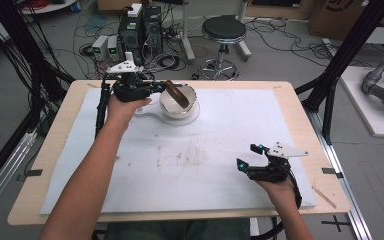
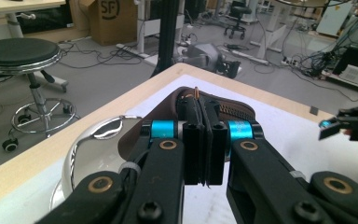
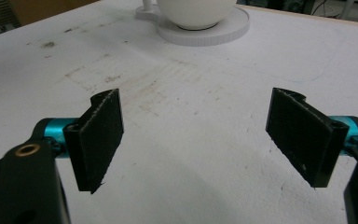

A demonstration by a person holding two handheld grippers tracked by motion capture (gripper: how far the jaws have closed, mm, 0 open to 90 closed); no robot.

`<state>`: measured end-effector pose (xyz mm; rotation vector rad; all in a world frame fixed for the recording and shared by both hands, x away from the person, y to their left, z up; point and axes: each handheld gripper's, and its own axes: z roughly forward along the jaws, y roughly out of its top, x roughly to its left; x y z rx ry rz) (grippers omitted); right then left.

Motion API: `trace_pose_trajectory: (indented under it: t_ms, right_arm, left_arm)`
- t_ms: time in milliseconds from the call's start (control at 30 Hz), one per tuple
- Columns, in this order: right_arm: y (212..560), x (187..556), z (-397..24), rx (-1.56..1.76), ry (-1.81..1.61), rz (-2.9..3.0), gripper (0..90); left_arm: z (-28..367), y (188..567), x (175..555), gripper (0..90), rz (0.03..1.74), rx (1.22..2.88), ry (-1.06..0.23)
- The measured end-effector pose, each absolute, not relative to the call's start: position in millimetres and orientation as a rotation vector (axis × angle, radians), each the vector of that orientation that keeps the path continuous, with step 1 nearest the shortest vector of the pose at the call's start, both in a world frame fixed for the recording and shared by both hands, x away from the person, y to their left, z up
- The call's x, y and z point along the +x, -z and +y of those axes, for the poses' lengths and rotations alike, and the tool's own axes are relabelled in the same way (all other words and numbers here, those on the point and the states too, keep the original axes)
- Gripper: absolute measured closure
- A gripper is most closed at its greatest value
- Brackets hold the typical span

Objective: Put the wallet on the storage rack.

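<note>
Clamped in the left gripper (image 1: 161,87), jaws pressed together on its edge: a brown zippered pouch (image 1: 175,95), possibly leather, though hard to say at this sharpness. Held tilted at the white bowl (image 1: 196,97), lower end over or just inside the rim, upper end leaning toward the gripper.

To do this step well:
- Hold the clamp firm on the pouch edge; seen from the left gripper view, only a thin strip of brown (image 2: 233,109) sits between the pads, so avoid any jerk or twist.
- Centre the pouch over the bowl's hollow (image 2: 88,154) before lowering, not over the rim.
- Lower slowly and let the bottom end touch down inside first.
- Part the jaws only once the bowl bears the weight, then lift straight up and clear of the rim.

Around and in the way:
- Under the bowl, a white saucer-like base (image 1: 190,119) with a handle stub toward the left hand; easy to nudge, so mind the wrist there.
- Right gripper (image 1: 248,156) resting near the front right of the white mat (image 1: 220,125), jaws wide apart with nothing between them (image 3: 196,135), well apart from the bowl and no obstacle.
- Mat stained in the middle, otherwise bare, covering most of the wooden desk (image 1: 290,97).
- Beyond the desk, a round stool (image 1: 223,30) and computer towers (image 1: 140,30) amid floor cables, out of reach.
</note>
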<state>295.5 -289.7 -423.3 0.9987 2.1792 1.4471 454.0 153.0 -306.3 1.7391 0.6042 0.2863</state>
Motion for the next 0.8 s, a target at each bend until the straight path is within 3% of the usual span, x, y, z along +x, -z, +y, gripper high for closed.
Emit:
trace_pose_trajectory:
  t_ms: [800]
  right_arm:
    - [426.6, 297.5, -292.7, 1.005, -1.442, 2.190, 19.2]
  left_arm:
    - [138.7, 362.8, 490.8, 88.3, 0.781, 1.778, -0.314]
